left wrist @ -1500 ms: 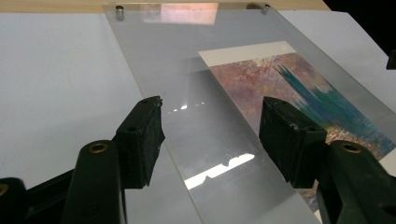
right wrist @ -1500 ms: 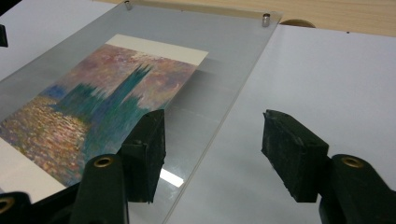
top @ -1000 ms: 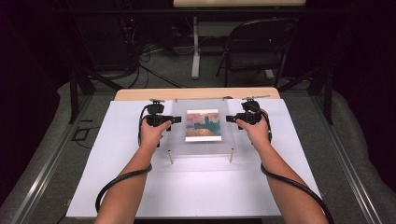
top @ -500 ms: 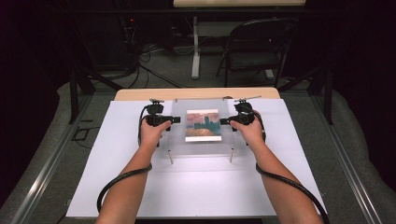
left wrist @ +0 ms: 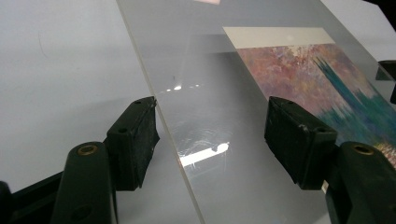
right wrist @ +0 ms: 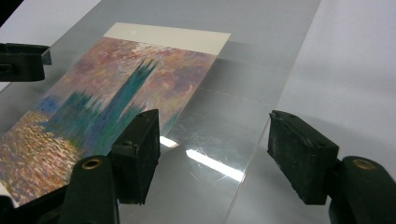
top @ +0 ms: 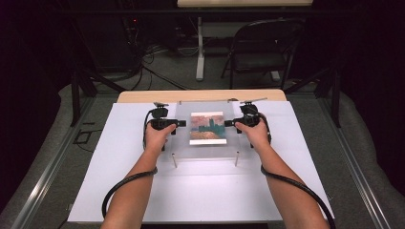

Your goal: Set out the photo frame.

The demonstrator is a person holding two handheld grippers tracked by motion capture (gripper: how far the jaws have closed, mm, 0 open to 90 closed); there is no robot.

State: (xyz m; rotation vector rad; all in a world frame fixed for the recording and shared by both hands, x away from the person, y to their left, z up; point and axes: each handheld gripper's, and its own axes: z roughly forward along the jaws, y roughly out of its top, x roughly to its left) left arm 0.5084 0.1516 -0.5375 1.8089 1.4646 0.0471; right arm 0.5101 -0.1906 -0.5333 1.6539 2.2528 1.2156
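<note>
A clear plastic sheet (top: pixel 205 150) (left wrist: pixel 201 93) (right wrist: pixel 261 51) stands on short posts (top: pixel 174 160) above the white board. Under it lies a painted picture (top: pixel 207 128) (left wrist: pixel 317 84) (right wrist: pixel 116 88) of teal towers in a pink sky. My left gripper (top: pixel 179 123) (left wrist: pixel 217 140) straddles the sheet's left edge and my right gripper (top: pixel 228 123) (right wrist: pixel 215 154) its right edge. Both have just been opening. The sheet's edge runs between each pair of pads, which stand clear of it.
The white board (top: pixel 119 181) covers a wooden table (top: pixel 143 97). Black cables (top: pixel 117 191) trail from both grippers along the forearms. A folding chair (top: pixel 262 52) and floor cables (top: pixel 157 52) lie beyond the table, with metal rails (top: pixel 47 167) at its sides.
The right gripper has edged slightly left, toward the picture. The left hand stays much where it was.
</note>
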